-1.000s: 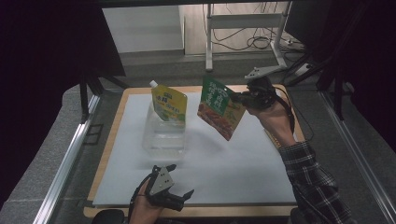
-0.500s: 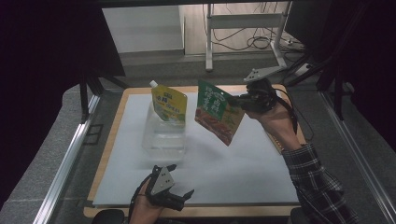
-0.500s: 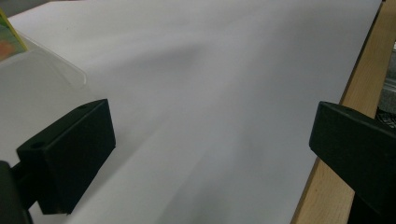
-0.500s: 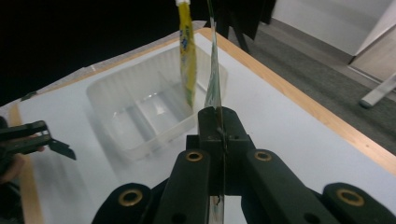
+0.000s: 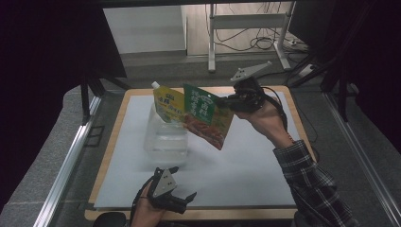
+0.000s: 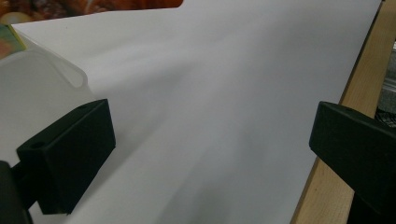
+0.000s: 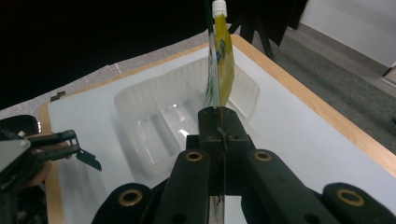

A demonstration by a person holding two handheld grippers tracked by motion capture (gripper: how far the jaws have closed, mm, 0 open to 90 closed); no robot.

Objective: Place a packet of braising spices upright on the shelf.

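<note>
My right gripper (image 5: 227, 102) is shut on the edge of a green food pouch (image 5: 206, 116), which hangs tilted in the air over the right side of a clear plastic container (image 5: 165, 140). In the right gripper view the green pouch (image 7: 214, 88) shows edge-on, rising from the closed gripper (image 7: 218, 117). A yellow pouch (image 5: 169, 105) with a white spout (image 7: 218, 7) stands in the container (image 7: 154, 126), just behind the green one. My left gripper (image 5: 186, 182) rests near the table's front edge, open and holding nothing (image 6: 210, 144).
A white mat (image 5: 246, 165) covers a wooden board (image 5: 109, 156) on the table. The container's rim (image 6: 74, 77) lies ahead and left of the left gripper's jaws. Metal rails run along both table sides. A desk frame and cables stand beyond the far edge.
My right gripper has carried the green pouch left and slightly up, so it now overlaps the yellow pouch above the container. The left gripper has stayed put.
</note>
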